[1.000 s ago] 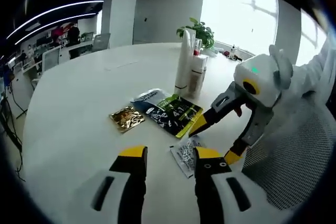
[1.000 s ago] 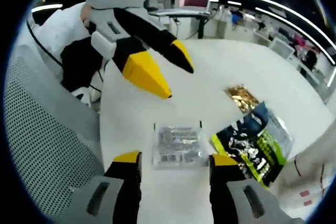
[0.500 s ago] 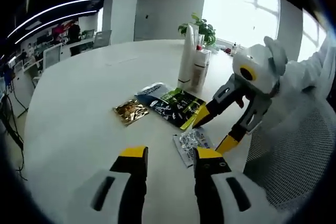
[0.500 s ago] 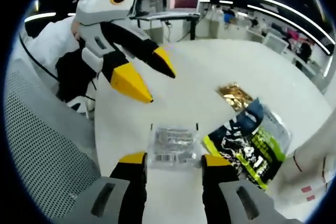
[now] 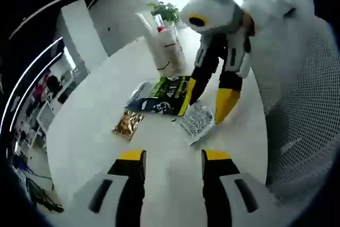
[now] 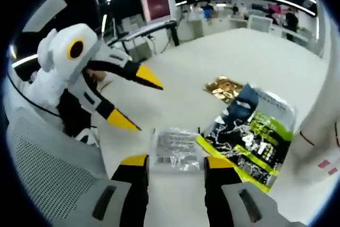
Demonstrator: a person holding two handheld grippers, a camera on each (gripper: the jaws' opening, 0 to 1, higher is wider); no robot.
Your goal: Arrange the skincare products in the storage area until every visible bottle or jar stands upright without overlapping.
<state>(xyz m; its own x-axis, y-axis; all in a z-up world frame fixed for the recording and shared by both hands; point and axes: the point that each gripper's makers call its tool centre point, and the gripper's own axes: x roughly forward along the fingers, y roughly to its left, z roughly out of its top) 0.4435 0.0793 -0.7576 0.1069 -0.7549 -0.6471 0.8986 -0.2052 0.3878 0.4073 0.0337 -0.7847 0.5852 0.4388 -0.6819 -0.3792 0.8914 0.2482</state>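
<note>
A silver sachet [image 6: 176, 149] lies flat on the white table [image 6: 212, 62], and my right gripper [image 6: 175, 162] has its jaws pressed on the sachet's two side edges. In the left gripper view the same sachet [image 5: 197, 122] sits between the right gripper's [image 5: 206, 102] yellow tips. Beside it lie a green-and-black sachet [image 6: 256, 141], a dark blue sachet [image 5: 153, 104] and a gold sachet [image 5: 127, 124]. White tubes [image 5: 163, 51] stand upright behind them. My left gripper [image 5: 172, 156] hovers open over bare table, short of the sachets, and it appears again [image 6: 135, 99] at the left of the right gripper view.
A grey mesh chair [image 5: 303, 104] stands against the table's near edge. A potted plant [image 5: 166, 11] stands behind the tubes. A person's white sleeve [image 5: 276, 9] reaches in with the right gripper. Desks and a monitor [image 6: 158, 2] fill the far room.
Over the second, my right jaws narrowed onto the silver sachet and it stays between them. The left gripper view has rolled and drawn back, so the sachets look further off.
</note>
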